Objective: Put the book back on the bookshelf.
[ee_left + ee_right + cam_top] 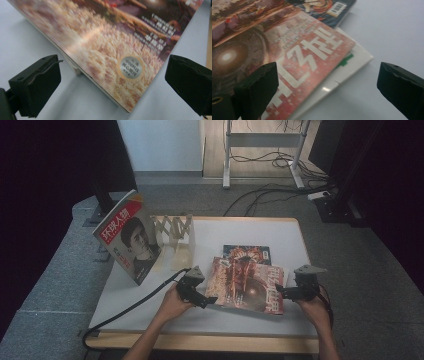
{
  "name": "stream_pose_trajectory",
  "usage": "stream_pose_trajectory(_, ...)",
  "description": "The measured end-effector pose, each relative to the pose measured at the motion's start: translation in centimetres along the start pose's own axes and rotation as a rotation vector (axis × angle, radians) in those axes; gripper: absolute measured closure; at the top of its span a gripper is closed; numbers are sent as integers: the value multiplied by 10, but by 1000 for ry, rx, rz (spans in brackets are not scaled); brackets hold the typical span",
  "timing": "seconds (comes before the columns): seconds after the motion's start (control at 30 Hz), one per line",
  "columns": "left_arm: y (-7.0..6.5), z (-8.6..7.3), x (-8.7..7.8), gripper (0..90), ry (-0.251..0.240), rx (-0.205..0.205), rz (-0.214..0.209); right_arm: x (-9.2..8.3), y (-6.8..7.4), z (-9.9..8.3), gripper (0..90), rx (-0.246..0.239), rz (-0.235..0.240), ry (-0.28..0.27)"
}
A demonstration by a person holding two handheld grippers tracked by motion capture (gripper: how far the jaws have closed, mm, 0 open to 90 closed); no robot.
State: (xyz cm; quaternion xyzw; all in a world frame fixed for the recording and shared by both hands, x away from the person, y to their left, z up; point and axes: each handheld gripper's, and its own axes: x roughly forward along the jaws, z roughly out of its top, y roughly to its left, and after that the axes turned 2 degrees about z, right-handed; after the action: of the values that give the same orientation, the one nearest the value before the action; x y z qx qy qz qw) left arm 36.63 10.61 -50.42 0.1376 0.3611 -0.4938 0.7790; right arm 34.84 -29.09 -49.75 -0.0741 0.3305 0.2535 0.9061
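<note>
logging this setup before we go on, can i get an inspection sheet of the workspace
surface: white tabletop with a wooden front edge, mostly bare.
job's things: glossy red and orange magazine lying on top of a flat stack; a dark-covered magazine under it shows at the far side.
clutter: portrait-cover magazine standing tilted against a pale wooden lattice rack.
grippers: left hand-held gripper open, jaws either side of the top magazine's corner; right hand-held gripper open at the opposite edge.
cables: black cable trailing from the left gripper off the front edge.
surroundings: grey carpet, floor cables, desk legs beyond.
</note>
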Motion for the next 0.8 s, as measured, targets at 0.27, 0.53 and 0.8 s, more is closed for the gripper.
stream_pose_trajectory(0.27, -10, -8, 13, 0, 21, 13, 2, 22, 11, 3, 75, -17, 68, 22)
stream_pose_trajectory(0.53, -16, -9, 11, 0, 17, 12, -2, 27, 10, 6, 98, 11, 115, 35)
stream_pose_trajectory(0.8, -26, -11, 10, 0, 30, 20, -11, 33, 8, 11, 43, 12, 126, 54)
